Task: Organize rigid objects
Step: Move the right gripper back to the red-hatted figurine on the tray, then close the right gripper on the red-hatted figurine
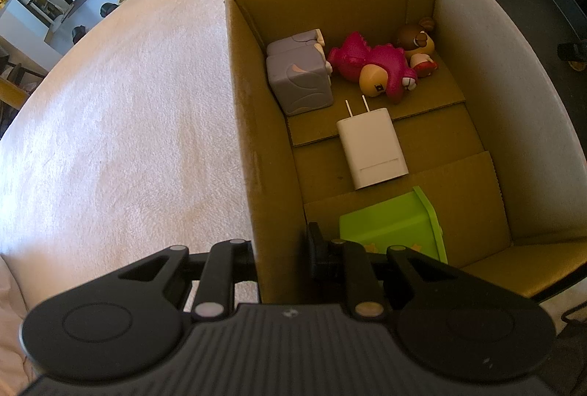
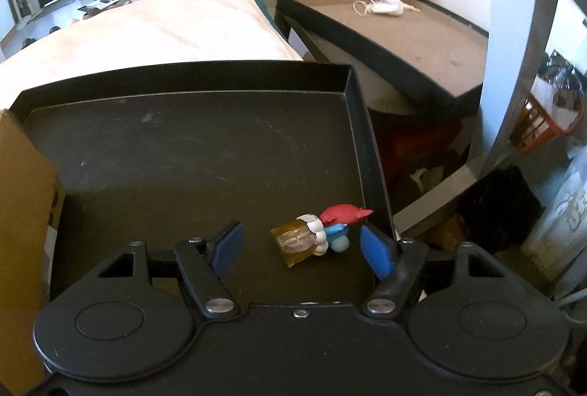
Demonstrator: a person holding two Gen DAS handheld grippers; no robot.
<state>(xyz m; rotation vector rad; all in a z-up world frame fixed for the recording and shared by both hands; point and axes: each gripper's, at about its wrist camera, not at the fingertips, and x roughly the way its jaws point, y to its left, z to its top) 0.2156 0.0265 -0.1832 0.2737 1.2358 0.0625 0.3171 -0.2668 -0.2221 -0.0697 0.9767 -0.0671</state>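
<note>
In the cardboard box (image 1: 253, 124): grey cube toy (image 1: 299, 77), pink dinosaur figure (image 1: 370, 64), brown figurine (image 1: 418, 42), white charger (image 1: 372, 148) lying flat mid-floor, green block (image 1: 394, 229) nearest the left gripper (image 1: 282, 249), which straddles the box's near wall; its finger state cannot be told. In the black tray (image 2: 183, 146): small red-capped figurine (image 2: 319, 231) on its side between the right gripper's (image 2: 299, 247) spread blue pads (image 2: 229, 244), touching neither.

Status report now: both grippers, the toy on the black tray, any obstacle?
Right gripper open around small figurine on black tray, not touching. Left gripper straddles cardboard box wall. Tray wall close beside right finger.
</note>
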